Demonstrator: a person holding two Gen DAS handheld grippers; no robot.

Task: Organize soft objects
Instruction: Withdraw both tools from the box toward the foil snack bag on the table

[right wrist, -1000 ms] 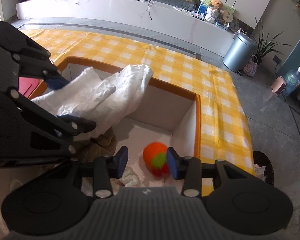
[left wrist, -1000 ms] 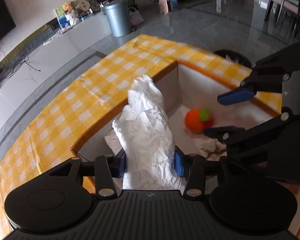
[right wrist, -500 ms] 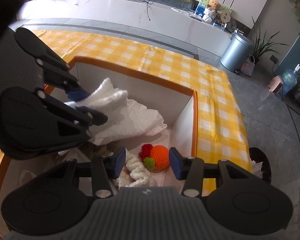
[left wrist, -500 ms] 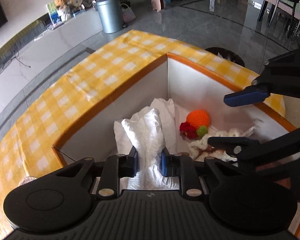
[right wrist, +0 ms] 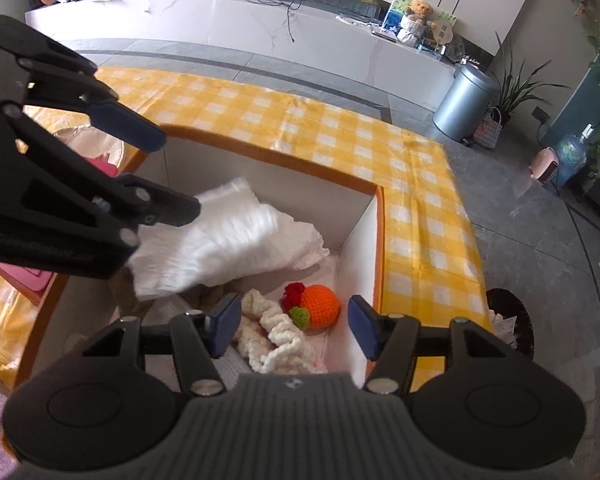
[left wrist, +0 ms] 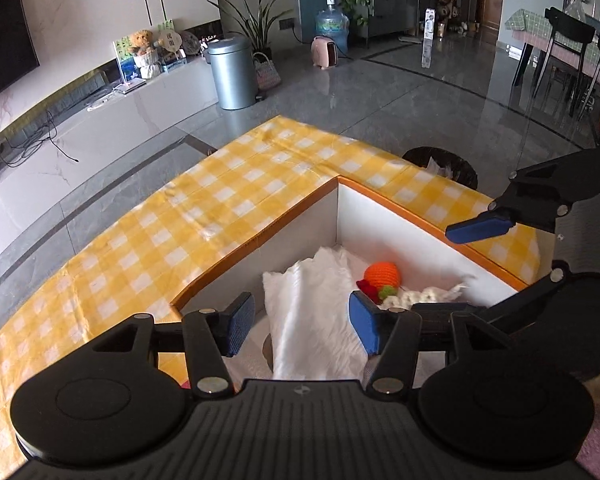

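A white crumpled cloth lies loose inside the white box with an orange rim. My left gripper hangs above it. Its jaws are opening and the pads are clear of the cloth. An orange crocheted ball with red and green bits sits in the box's far corner, next to a cream knitted piece. My right gripper hovers over these two. Its jaws are opening too, with nothing gripped.
The box stands on a table with a yellow checked cloth. A pink item lies left of the box. A dark waste basket stands on the floor past the table's corner.
The left gripper carried the white cloth down into the box, let go of it and rose. The cloth now rests in the box. The right gripper's jaws have spread wider.
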